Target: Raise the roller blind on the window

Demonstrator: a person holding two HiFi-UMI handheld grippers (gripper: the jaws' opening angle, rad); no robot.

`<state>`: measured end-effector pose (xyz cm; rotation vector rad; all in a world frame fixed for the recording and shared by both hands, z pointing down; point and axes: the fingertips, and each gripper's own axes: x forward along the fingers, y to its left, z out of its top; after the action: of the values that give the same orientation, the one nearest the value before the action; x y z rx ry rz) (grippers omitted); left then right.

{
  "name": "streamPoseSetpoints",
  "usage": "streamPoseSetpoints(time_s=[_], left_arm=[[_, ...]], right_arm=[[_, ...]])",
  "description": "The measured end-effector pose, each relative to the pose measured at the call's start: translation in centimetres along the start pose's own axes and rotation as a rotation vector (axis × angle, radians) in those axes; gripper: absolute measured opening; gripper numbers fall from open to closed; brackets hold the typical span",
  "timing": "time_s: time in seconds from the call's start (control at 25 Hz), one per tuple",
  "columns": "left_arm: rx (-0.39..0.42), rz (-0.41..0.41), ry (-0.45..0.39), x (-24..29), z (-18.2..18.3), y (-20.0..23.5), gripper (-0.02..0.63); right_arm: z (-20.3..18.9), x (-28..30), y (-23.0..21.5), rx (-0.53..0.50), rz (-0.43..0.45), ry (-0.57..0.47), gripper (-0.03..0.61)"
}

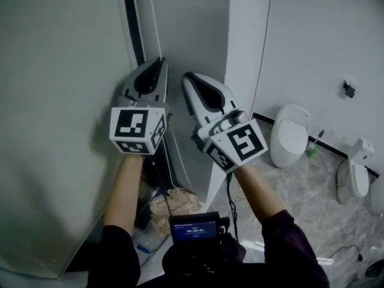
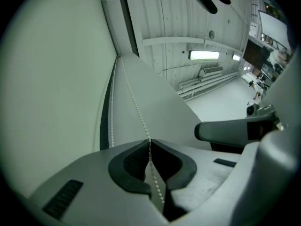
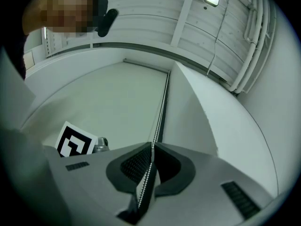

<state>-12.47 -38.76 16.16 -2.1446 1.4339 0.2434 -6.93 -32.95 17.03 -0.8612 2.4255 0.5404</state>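
Note:
The roller blind is the wide pale sheet at the left of the head view, edged by a dark frame strip. Two strands of white bead chain hang beside that strip. Both grippers point up at the chain, side by side. My left gripper is shut on one strand, and in the left gripper view the bead chain runs straight between its closed pads. My right gripper sits slightly lower and to the right. It is also shut, with the bead chain pinched in its jaws.
A white wall corner stands just right of the grippers. Two white toilets sit on the marble floor at the right. Cardboard scraps lie below the chain. A small screen device hangs at the person's chest.

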Motion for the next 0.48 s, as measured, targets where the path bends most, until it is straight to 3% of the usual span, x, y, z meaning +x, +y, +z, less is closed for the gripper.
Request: streamPoseSetpoints(time_s=[0.28, 0.44, 0.48], left_arm=[[0.049, 0.028, -0.064, -4.0, 0.8, -1.7, 0.018], [0.030, 0.028, -0.104, -6.0, 1.8, -2.2, 0.018], [0.029, 0.031, -0.113, -6.5, 2.3, -2.2, 0.018]], right_arm=[[0.5, 0.7, 0.1, 0.071, 0.032, 0.013, 0.014], [2.0, 2.8, 1.1, 0.137, 0.107, 0.017, 0.146], [2.6, 3.5, 1.5, 0.143, 0.122, 0.013, 0.150]])
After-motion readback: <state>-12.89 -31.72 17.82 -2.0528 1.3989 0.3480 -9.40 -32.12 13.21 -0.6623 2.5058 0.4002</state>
